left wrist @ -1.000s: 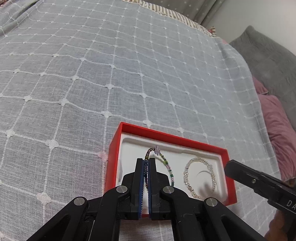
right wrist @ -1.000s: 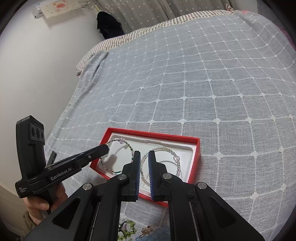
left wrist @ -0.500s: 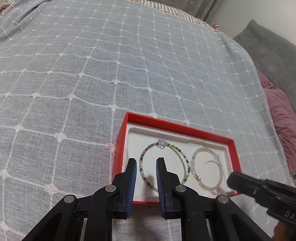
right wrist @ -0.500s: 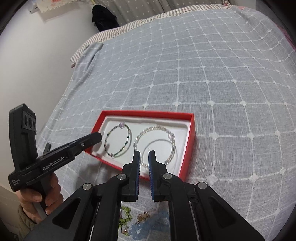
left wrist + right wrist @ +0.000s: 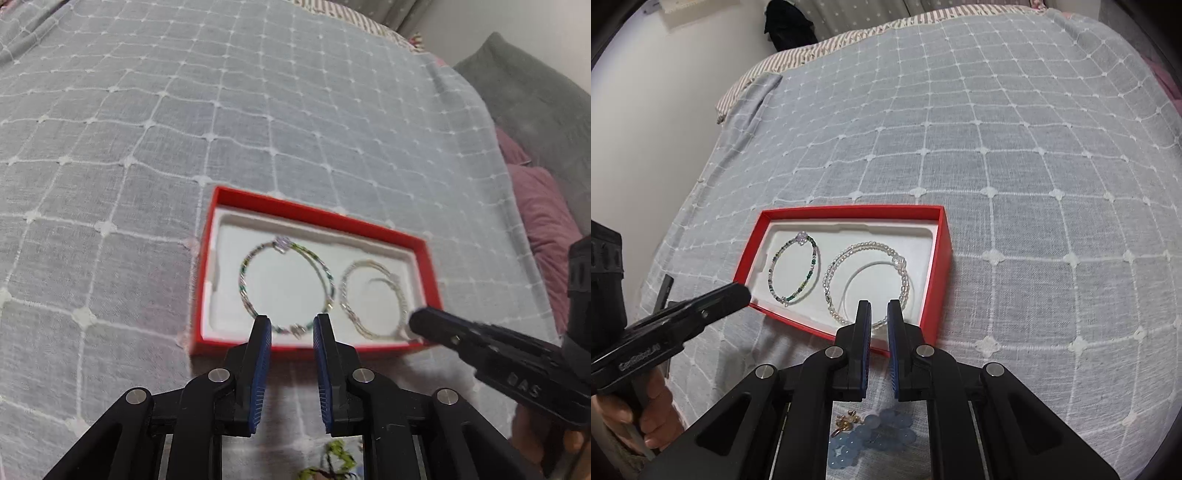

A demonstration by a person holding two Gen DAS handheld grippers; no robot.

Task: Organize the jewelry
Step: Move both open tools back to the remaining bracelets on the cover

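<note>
A red box with a white liner lies on the grey checked bedspread. Inside it a green and multicolour bead bracelet rests on the left and a clear bead bracelet on the right. My left gripper hovers at the box's near edge, jaws apart, nothing between them. My right gripper hangs over the near right corner of the box, nearly closed and empty.
Loose pieces lie on the bedspread under the grippers: blue beads, a small gold item, green beads. A pink pillow and a grey cushion lie on the right. A hand holds the left gripper.
The left jaws have parted and let go of the multicolour bracelet, which now lies flat in the box. The left gripper has drawn back to the box's near edge.
</note>
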